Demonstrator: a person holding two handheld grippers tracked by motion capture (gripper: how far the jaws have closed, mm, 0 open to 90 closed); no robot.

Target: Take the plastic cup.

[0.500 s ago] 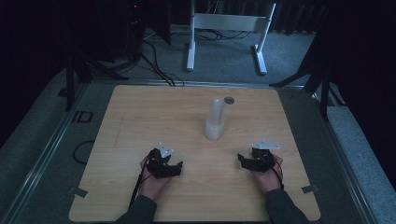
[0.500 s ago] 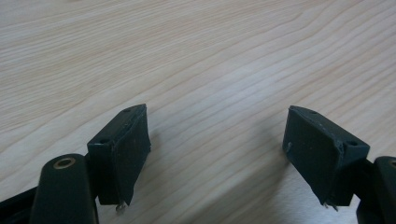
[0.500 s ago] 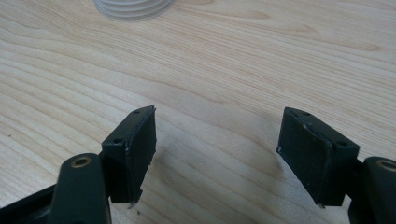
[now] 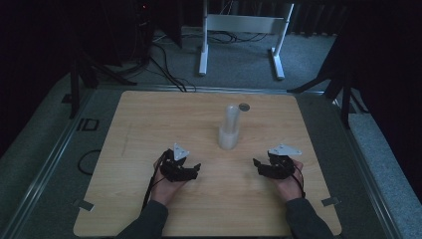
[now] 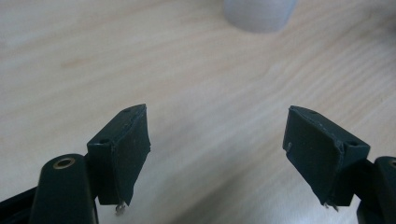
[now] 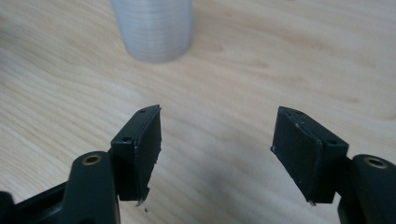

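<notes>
High view, two grippers, left gripper, right gripper, jaws wide apart, empty, one cup stack, one table.

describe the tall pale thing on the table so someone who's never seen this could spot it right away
Start at the light wooden table and look to its middle, a little past the two hand-held grippers, between them. There stands a stack of cups, upright, whitish and translucent, with fine rings down its side. The small dark round disc just behind it lies flat, while the stack is the one tall thing standing on the table.
</notes>
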